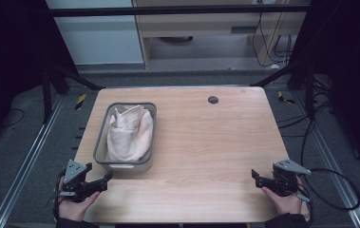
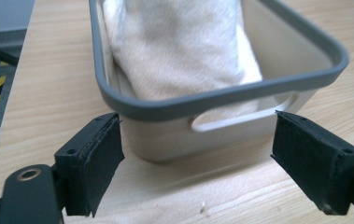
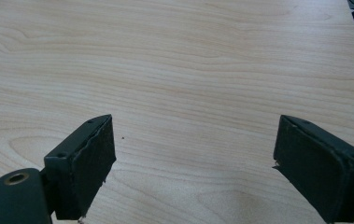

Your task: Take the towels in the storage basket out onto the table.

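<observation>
Basket (image 1: 101, 153), grey-rimmed, rectangular, on the surface (image 1: 206, 142) toward its left edge; long axis runs from near edge to far edge. Contents: cream cloth (image 1: 129, 133), bundled lengthwise. Left hand-held gripper (image 1: 105, 179) at the near left corner, jaws wide apart, just short of the basket's near handled end (image 2: 240, 122). Right hand-held gripper (image 1: 255, 176) at the near right corner, jaws wide apart over bare wood, well apart from the basket.

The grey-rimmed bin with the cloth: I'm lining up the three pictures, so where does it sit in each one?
High view: bin left of centre, near the left gripper.
Left gripper view: bin upper centre, just beyond the open jaws.
Right gripper view: not in it.
Shared landmark: the wooden table.
</observation>
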A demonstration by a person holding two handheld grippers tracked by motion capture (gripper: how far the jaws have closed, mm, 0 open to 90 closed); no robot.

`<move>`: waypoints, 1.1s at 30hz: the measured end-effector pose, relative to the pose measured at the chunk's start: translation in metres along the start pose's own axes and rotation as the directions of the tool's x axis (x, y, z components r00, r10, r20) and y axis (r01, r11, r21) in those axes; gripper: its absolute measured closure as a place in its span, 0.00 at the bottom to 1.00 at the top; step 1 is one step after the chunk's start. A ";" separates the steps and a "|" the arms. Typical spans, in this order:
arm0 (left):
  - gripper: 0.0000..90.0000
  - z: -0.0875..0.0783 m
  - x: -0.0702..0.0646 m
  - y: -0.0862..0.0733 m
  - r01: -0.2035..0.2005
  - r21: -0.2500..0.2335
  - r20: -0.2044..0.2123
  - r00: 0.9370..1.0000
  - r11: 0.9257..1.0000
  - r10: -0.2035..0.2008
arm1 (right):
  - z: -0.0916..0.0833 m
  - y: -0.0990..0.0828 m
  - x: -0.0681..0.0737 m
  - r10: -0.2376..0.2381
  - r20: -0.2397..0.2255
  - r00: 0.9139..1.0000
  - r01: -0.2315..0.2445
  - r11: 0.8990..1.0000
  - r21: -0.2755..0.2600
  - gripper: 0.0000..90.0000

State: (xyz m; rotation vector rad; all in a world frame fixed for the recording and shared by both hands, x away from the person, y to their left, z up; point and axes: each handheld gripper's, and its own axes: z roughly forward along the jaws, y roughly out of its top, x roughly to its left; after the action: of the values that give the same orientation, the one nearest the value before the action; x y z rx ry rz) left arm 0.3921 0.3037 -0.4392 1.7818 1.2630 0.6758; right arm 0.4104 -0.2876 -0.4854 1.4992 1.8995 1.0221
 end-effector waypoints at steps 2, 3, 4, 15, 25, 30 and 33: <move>0.17 -0.001 -0.001 0.004 0.000 -0.009 0.005 1.000 1.000 0.000 | 0.000 0.000 0.001 -0.001 -0.001 1.000 0.001 1.000 0.004 0.14; 0.17 -0.002 -0.001 0.006 -0.003 -0.014 0.002 1.000 1.000 0.003 | 0.000 0.000 0.001 0.000 -0.002 1.000 0.000 1.000 0.003 0.14; 0.17 -0.003 -0.002 0.008 -0.003 -0.021 0.003 1.000 1.000 0.003 | 0.000 0.000 0.001 0.002 -0.003 1.000 -0.002 1.000 0.003 0.14; 0.17 -0.006 -0.004 0.025 -0.014 -0.043 -0.001 1.000 0.999 0.014 | 0.001 0.000 0.000 0.000 0.003 1.000 0.000 1.000 -0.001 0.14; 0.17 -0.003 -0.006 0.034 -0.010 -0.047 0.006 1.000 0.999 0.010 | 0.001 0.000 0.000 0.000 0.001 1.000 0.000 1.000 -0.002 0.14; 0.17 0.001 -0.008 0.042 -0.005 -0.051 0.013 1.000 0.999 0.006 | 0.000 0.000 0.000 -0.004 0.003 1.000 0.004 1.000 -0.017 0.14; 0.17 0.005 -0.007 0.048 -0.009 -0.053 0.011 1.000 0.999 0.010 | 0.001 0.000 0.001 0.003 0.000 1.000 -0.003 1.000 -0.010 0.14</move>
State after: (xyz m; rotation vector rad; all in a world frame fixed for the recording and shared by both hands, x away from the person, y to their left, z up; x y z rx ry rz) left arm 0.4172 0.2888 -0.4007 1.7472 1.2192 0.6979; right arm 0.4107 -0.2868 -0.4856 1.4967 1.8899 1.0317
